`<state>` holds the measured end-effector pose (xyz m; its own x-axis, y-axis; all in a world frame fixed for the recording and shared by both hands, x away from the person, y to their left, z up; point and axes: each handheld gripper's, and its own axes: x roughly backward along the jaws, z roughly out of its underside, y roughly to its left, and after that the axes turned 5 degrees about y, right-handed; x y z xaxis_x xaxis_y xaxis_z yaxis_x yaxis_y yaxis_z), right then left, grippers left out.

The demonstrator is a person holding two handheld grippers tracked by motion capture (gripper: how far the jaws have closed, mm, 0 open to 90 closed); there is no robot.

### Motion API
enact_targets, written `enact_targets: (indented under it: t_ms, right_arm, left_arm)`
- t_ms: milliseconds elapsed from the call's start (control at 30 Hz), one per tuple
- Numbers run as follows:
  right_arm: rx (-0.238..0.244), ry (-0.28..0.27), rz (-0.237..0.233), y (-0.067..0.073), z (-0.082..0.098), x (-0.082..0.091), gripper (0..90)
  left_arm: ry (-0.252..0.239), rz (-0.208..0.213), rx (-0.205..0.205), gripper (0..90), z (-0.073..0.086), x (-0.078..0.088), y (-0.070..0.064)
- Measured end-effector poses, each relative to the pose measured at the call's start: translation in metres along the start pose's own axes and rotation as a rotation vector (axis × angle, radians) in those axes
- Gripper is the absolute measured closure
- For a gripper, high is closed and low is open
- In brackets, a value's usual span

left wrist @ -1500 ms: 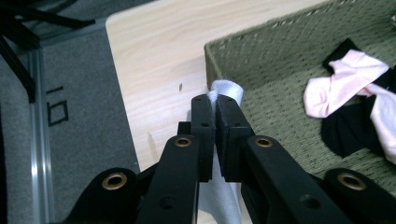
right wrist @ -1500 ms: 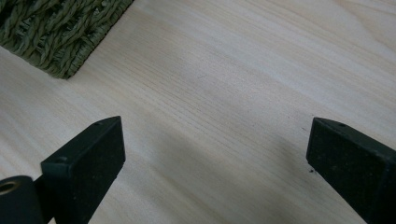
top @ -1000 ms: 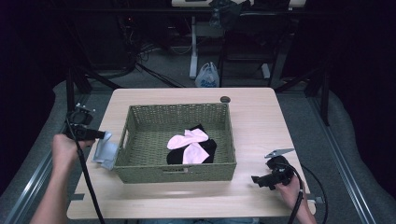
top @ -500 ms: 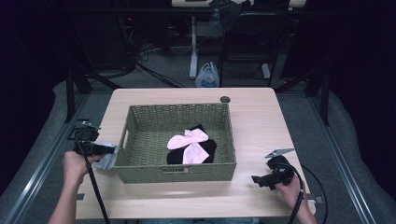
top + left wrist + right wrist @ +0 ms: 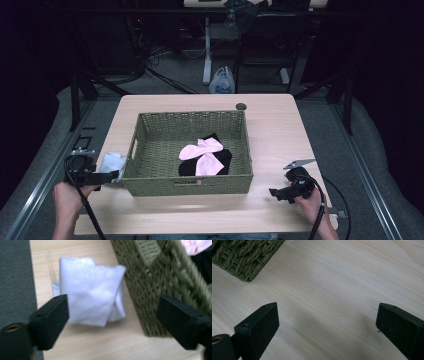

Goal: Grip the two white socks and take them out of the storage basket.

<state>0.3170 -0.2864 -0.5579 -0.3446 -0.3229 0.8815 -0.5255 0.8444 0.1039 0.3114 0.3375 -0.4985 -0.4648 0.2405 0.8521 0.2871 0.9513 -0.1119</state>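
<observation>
Lowered and drawn back toward the near edge, the left gripper (image 5: 110,322) now frames the white folded sock (image 5: 90,292) beside the basket (image 5: 190,185), jaws wide apart, grasp still undone; right gripper (image 5: 290,192) rests open on the tabletop (image 5: 280,130).

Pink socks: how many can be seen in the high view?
2. One pink fabric sock lies in the woven green basket, and the second pink sock is beside it, partly on the black clothing. Others may be hidden underneath.
</observation>
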Motion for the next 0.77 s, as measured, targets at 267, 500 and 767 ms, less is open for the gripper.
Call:
enact_targets:
  t_ms: [267,500,767]
  right_arm:
    - [-0.006,-0.003,-0.009,0.0,0.0,0.0,4.3]
    - [-0.003,-0.017,0.007,-0.001,0.001,0.003,1.8]
    - [0.004,-0.039,0.013,0.0,0.0,0.004,0.0]
  left_arm:
    - [-0.024,-0.039,-0.019,0.1,0.038,0.0,-0.019]
    - [-0.018,-0.053,0.007,0.1,0.064,-0.021,-0.029]
    - [-0.006,-0.066,-0.002,0.1,0.066,-0.031,-0.029]
